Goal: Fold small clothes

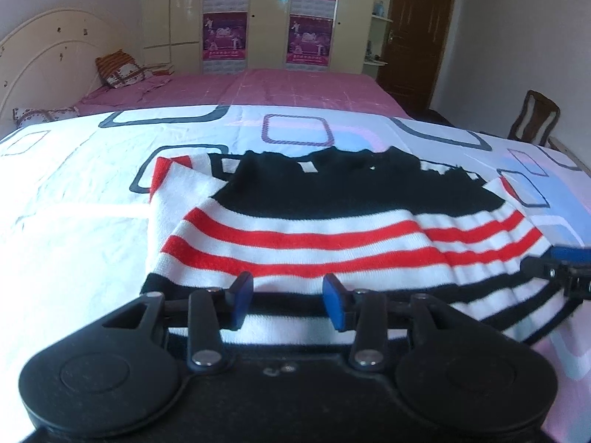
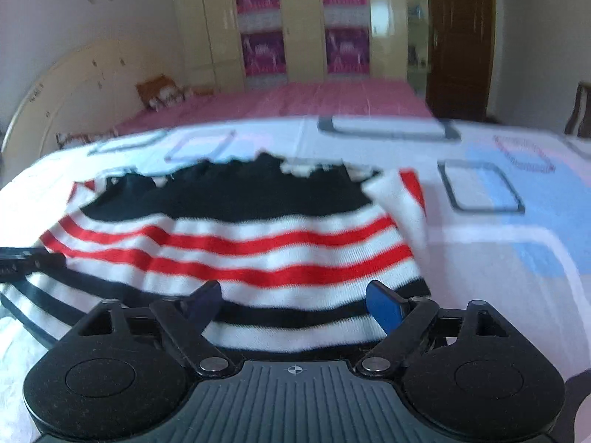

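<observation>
Striped knit top [image 1: 332, 236] lies half-folded on the bedsheet [image 1: 74, 221], just ahead of both grippers. Right gripper [image 2: 295, 308] is spread wide, left gripper [image 1: 288, 301] partly spread; neither pinches cloth. Loose folds could slump or drag if a finger snags the hem

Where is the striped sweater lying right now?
The striped sweater lies spread on the patterned bedsheet, centred in both wrist views, just ahead of both grippers.

The left gripper [image 1: 289, 301] is hovering at lower centre, jaws apart over the striped garment [image 1: 332, 236], which is lying on the patterned sheet [image 1: 74, 199]. The right gripper [image 1: 565, 269] is entering at the right edge.
</observation>
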Demonstrator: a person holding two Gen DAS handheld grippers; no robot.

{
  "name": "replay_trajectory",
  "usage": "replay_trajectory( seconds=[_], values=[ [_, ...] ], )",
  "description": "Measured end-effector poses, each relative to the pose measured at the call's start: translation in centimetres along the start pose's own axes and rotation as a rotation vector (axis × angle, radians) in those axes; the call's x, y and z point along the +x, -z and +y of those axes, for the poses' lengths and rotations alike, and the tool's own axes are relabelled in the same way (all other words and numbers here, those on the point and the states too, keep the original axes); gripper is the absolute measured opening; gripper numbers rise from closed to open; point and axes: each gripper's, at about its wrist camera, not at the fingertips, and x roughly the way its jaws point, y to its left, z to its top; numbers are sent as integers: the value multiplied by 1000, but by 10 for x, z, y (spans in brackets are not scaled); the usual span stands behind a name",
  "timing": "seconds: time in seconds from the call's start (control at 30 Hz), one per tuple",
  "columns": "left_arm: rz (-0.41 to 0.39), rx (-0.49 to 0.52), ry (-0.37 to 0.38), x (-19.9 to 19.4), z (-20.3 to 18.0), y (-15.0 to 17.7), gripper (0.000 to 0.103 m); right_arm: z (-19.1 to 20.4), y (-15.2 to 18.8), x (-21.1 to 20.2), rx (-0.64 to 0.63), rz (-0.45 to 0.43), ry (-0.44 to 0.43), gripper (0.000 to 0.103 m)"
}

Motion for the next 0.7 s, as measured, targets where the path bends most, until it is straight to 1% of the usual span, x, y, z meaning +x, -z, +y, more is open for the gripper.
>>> replay_trajectory(
  seconds=[0.03, 0.1, 0.13, 0.17, 0.2, 0.23, 0.3, 0.37, 0.43, 0.5, 0.57, 0.63, 0.7],
  values=[
    [-1, -3, 3, -1, 0, 1, 41, 2, -1, -2, 10, -7, -17, 84],
    [-4, -13, 10, -3, 3, 5, 41, 9, -2, -4, 17, -19, -25, 83],
    [-4, -13, 12, -4, 4, 6, 41, 13, -3, -4, 14, -22, -27, 78],
    [0, -8, 12, -4, 5, 8, 41, 17, -3, -3, 11, -17, -36, 71],
    [7, -3, 11, -3, 6, 10, 41, 20, -3, 0, 13, -1, -48, 55],
    [14, -1, 6, -1, 8, 13, 41, 23, -2, 3, 16, 15, -55, 49],
    [27, 5, 0, 2, 12, 18, 41, 28, 1, 9, 17, 38, -58, 49],
    [27, 22, 0, 3, 16, 23, 42, 29, 4, 11, 4, 43, -37, 49],
    [26, 23, 2, 2, 20, 26, 42, 21, 7, 15, 2, 58, 15, 49],
    [27, 13, 4, 2, 23, 27, 42, 8, 13, 22, 14, 99, 60, 49],
    [32, 5, 10, 2, 26, 28, 42, 1, 14, 20, 25, 100, 53, 49],
    [44, -6, 10, 1, 26, 26, 41, 4, 11, 15, 16, 98, 49, 49],
    [57, -21, 9, -1, 27, 24, 40, 9, 10, 8, 18, 79, 21, 49]
  ],
)
